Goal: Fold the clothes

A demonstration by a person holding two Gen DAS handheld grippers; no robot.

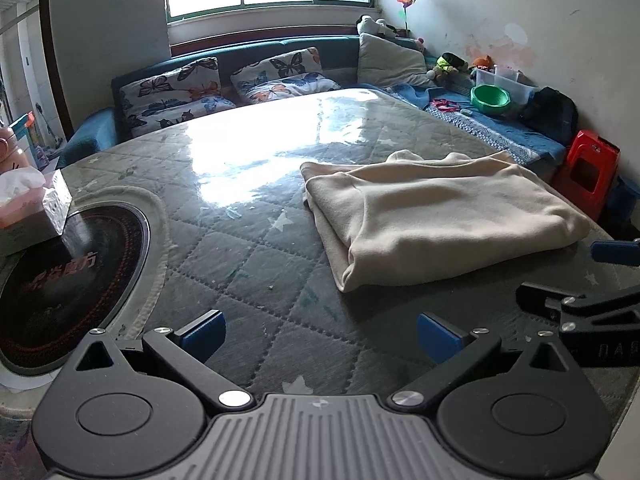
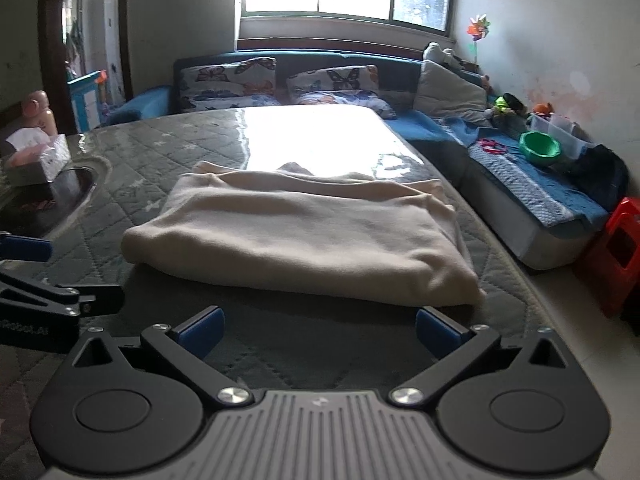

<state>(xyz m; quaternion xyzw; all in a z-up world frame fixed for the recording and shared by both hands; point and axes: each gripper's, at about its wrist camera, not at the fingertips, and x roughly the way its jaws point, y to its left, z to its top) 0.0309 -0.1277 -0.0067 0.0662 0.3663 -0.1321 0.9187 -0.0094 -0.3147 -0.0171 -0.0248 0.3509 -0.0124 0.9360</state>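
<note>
A cream garment (image 1: 440, 216) lies folded into a thick rectangle on the quilted grey-green table cover (image 1: 256, 264). In the right wrist view the same garment (image 2: 304, 236) sits straight ahead, its near folded edge just beyond my fingertips. My left gripper (image 1: 320, 338) is open, hovering over bare cover to the left of and nearer than the garment. My right gripper (image 2: 318, 334) is open too, empty, close in front of the fold. Each gripper shows at the edge of the other's view: the right one (image 1: 600, 280), the left one (image 2: 40, 276).
A black round hotplate (image 1: 68, 280) is set into the table at the left, with a tissue box (image 1: 32, 204) beside it. Behind the table runs a blue sofa with butterfly cushions (image 1: 172, 92). On the right are a green bowl (image 1: 491, 98), a black bag (image 1: 552, 114) and a red stool (image 1: 588, 172).
</note>
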